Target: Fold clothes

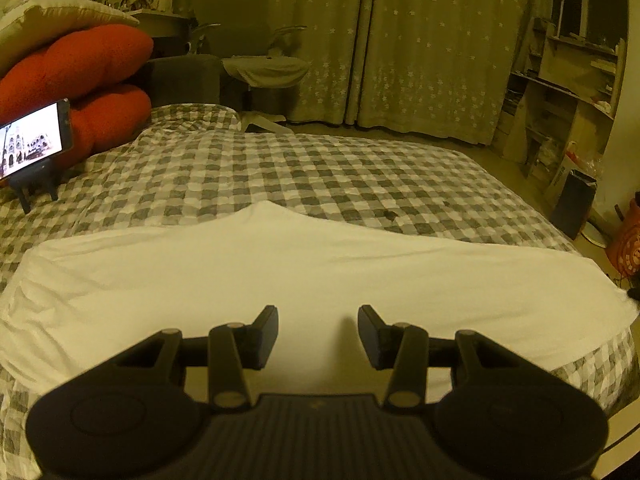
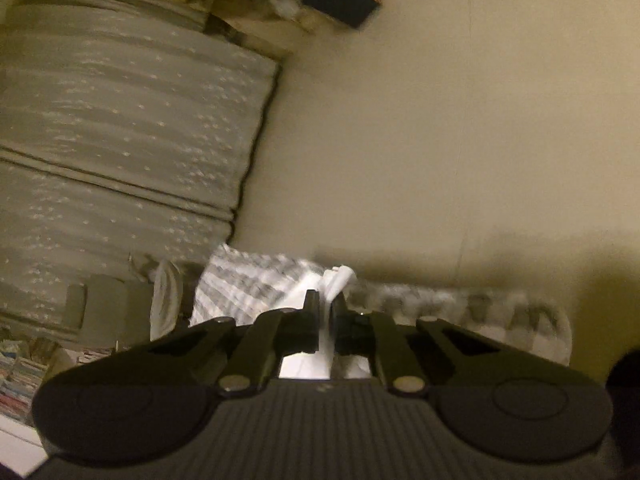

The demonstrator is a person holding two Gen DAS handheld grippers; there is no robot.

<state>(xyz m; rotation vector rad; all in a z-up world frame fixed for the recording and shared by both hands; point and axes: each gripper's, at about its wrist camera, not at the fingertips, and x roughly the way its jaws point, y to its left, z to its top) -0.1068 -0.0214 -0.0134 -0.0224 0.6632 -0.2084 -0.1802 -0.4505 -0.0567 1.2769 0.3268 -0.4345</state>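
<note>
A white garment (image 1: 304, 272) lies spread flat across the near part of a bed with a grey-and-white checked cover (image 1: 304, 168). My left gripper (image 1: 318, 320) hovers open just above the garment's near middle, with nothing between its fingers. In the right wrist view the picture is tilted and blurred. There my right gripper (image 2: 327, 308) is shut on a bunched corner of the white garment (image 2: 340, 278), which sticks up past the fingertips. Checked bed cover (image 2: 256, 280) shows behind it.
Red cushions (image 1: 88, 80) and a phone on a stand (image 1: 34, 140) sit at the bed's far left. Beyond the bed are a chair (image 1: 264, 64), star-patterned curtains (image 1: 420, 48) and shelves (image 1: 560, 92). A dark bin (image 1: 574, 200) stands on the floor at the right.
</note>
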